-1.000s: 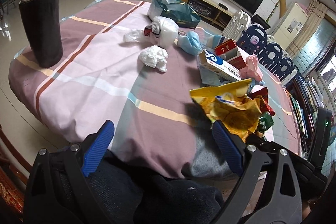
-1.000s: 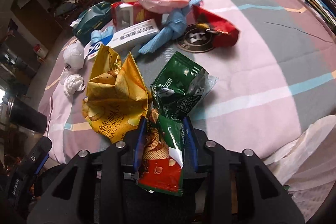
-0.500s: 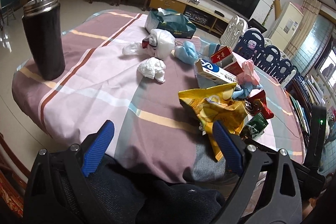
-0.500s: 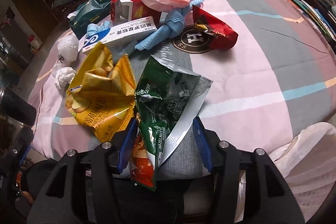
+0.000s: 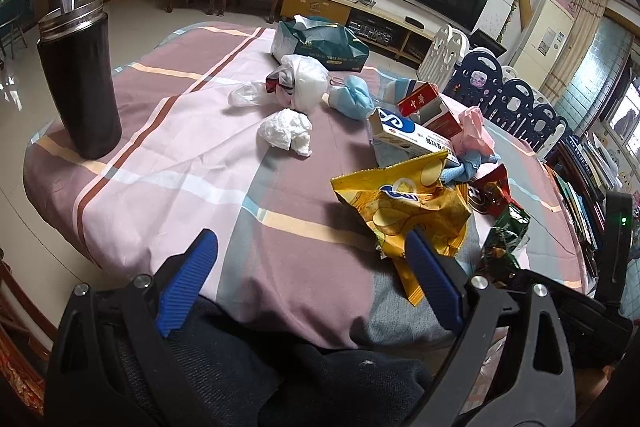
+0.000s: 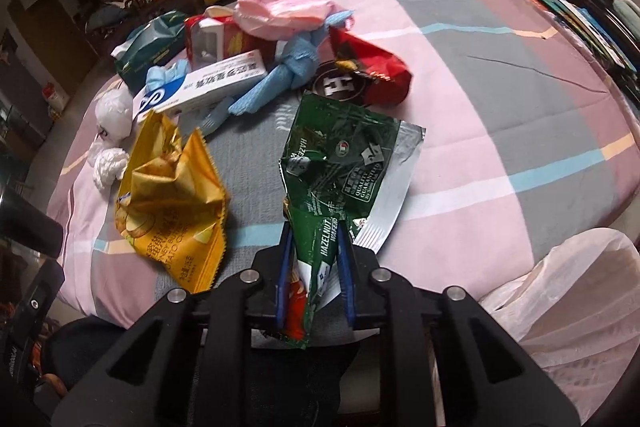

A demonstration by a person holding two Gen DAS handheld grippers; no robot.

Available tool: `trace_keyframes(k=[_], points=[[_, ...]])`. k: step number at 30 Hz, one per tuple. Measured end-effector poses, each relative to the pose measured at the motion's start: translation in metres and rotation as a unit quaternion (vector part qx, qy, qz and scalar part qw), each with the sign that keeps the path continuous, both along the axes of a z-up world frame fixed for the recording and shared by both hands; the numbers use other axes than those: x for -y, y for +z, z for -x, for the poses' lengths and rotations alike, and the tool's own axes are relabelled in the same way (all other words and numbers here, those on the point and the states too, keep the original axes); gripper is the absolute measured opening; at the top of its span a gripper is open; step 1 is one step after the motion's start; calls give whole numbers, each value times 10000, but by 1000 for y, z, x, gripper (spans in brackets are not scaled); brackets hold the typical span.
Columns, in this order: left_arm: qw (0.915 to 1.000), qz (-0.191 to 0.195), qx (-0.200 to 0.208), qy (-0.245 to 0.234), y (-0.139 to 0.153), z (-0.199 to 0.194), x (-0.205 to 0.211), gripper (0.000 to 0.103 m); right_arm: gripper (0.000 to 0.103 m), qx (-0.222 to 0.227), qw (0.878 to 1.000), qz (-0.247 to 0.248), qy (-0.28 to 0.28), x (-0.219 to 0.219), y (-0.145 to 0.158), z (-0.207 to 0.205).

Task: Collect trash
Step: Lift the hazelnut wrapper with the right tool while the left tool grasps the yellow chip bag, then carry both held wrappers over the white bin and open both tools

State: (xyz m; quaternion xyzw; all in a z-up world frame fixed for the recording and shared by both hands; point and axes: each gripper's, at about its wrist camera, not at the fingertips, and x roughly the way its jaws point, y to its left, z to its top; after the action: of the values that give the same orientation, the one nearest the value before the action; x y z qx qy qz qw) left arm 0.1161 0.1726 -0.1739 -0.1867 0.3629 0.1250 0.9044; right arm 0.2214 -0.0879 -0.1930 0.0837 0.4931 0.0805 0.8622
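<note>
Right gripper (image 6: 314,251): jaws just closed in, pads pinching green wrapper (image 6: 340,163) at lower end; rest of it fans out above table (image 6: 520,99) near edge. Wrapper looks light, thin, crinkly, slick foil; likely to slip, so best gripped at bunched end, not loose flap. Left gripper (image 5: 312,267): jaws wide, nothing between, poised over near table edge beside yellow chip bag (image 5: 404,211). Pale plastic bag (image 6: 580,291) just right of right gripper, off table edge; mouth and contents not visible. Black cup (image 5: 80,87) at far left holds spoon.

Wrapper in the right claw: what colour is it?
Dark green wrapper with a silver inner lining, red at its bottom end; clearest in the right wrist view.
</note>
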Motion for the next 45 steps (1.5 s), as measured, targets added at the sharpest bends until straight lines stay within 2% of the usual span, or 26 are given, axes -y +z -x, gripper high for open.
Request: trace_keyframes(k=[3,7,9,14,16,18,21,24,29,30,31,33,39,45], points=[[10000,92,6,-25,-1,-1,-1,94,21,20,9999,-91,-139,10,4,0],[9983,549,-178,-60,-3,-12,-8,94,21,147,9996,-75,-231,19,11,1],[9966,743,-241,-262,-3,-23,-4,94,21,143,9995,-129,-269,23,12,1],[9922,851,-526,-749,-11,-62,24,94,21,79,9988,-311,-365,34,12,1],[9885,1032,-605,-926,-13,-83,36,94,21,68,9986,-353,-386,38,12,2],[9870,1044,-773,-942,-16,-98,44,97,21,59,9984,-397,-396,43,12,4],[9834,1050,-1158,-919,-29,-122,56,97,21,46,9984,-405,-397,47,11,6],[9819,1037,-1379,-777,-44,-133,60,97,21,19,9984,-411,-396,52,9,9],[9856,943,-1098,-872,-44,-130,62,70,21,31,9987,-339,-387,57,8,12],[9863,886,-1004,-964,-42,-129,65,44,21,44,9987,-332,-389,57,9,13],[9852,873,-1031,-1053,-42,-129,66,26,21,61,9987,-329,-387,58,10,14],[9859,732,-1035,-1089,-39,-125,69,21,21,145,9988,-277,-373,57,16,17],[9923,22,-457,-1153,-2,-92,80,16,21,473,9985,-58,-282,57,42,30],[9926,-204,-268,-1164,28,-46,81,16,21,643,9978,84,-132,67,66,53]])
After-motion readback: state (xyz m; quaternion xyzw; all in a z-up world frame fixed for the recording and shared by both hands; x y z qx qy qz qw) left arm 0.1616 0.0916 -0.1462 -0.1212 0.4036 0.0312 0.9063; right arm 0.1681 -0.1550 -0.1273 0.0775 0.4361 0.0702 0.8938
